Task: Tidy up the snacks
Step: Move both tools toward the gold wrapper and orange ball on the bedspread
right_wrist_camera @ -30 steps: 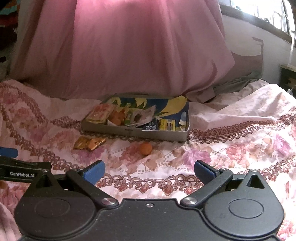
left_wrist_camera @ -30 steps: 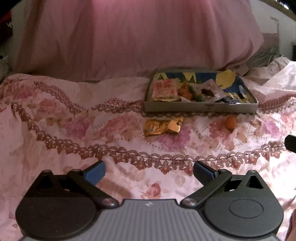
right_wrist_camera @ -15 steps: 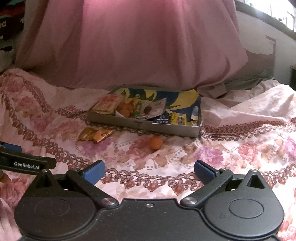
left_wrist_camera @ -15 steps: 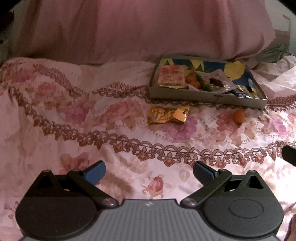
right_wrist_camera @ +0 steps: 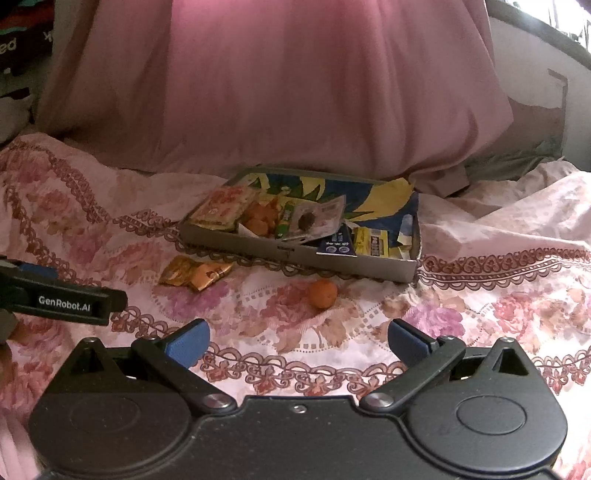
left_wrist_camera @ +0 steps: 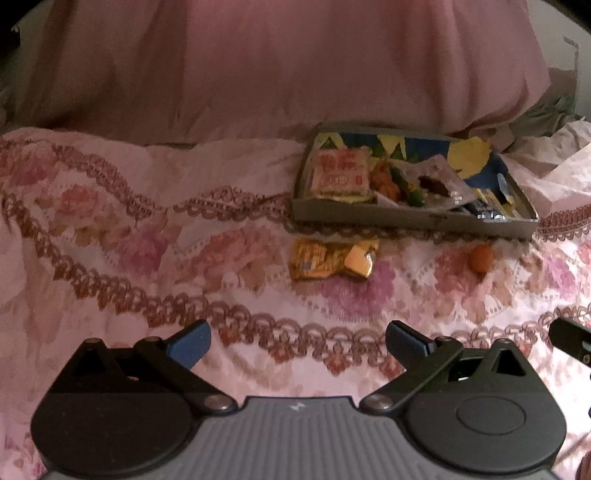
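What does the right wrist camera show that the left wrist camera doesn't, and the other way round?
Only the right wrist view shows the left gripper's finger marked GenRobot.AI and a bright window at top right. Only the left wrist view shows a black corner of the other gripper at its right edge. Both show the snack tray, the gold wrappers and the small orange on the floral bedspread, with both grippers open and empty.

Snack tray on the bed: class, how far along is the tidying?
Done: several packets already lie in the tray. In hand: nothing; the left tool and right tool are both open and empty. Left: the gold packets and the small orange lie on the bedspread outside it.
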A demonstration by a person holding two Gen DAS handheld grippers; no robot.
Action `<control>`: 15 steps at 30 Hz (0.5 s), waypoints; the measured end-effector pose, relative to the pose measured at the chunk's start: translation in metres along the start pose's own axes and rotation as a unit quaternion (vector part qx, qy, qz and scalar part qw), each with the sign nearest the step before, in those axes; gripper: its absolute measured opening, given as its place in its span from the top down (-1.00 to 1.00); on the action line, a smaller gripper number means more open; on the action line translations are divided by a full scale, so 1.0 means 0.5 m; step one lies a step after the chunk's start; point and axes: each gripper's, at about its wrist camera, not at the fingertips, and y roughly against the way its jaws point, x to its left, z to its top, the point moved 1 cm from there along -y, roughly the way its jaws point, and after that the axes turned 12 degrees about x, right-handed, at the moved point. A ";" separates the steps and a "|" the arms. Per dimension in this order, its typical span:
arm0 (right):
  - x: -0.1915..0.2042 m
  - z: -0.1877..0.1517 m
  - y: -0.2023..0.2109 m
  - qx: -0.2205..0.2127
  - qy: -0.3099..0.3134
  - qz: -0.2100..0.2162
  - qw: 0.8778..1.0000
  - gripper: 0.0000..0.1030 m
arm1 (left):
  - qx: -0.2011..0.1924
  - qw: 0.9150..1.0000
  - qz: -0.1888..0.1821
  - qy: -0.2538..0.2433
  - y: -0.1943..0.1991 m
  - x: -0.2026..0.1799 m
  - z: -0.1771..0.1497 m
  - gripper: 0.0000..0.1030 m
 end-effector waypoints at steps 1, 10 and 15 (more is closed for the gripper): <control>0.000 0.003 -0.002 -0.001 0.002 -0.001 1.000 -0.99 | -0.002 1.000 -0.002 -0.002 -0.002 0.000 0.005 -0.99; 0.001 0.048 -0.044 -0.003 0.058 -0.011 0.998 -0.99 | 0.022 0.998 -0.051 -0.031 -0.061 0.010 0.062 -0.99; -0.003 0.063 -0.105 -0.008 0.108 -0.007 0.994 -0.99 | 0.027 0.997 -0.055 -0.046 -0.114 0.001 0.085 -0.99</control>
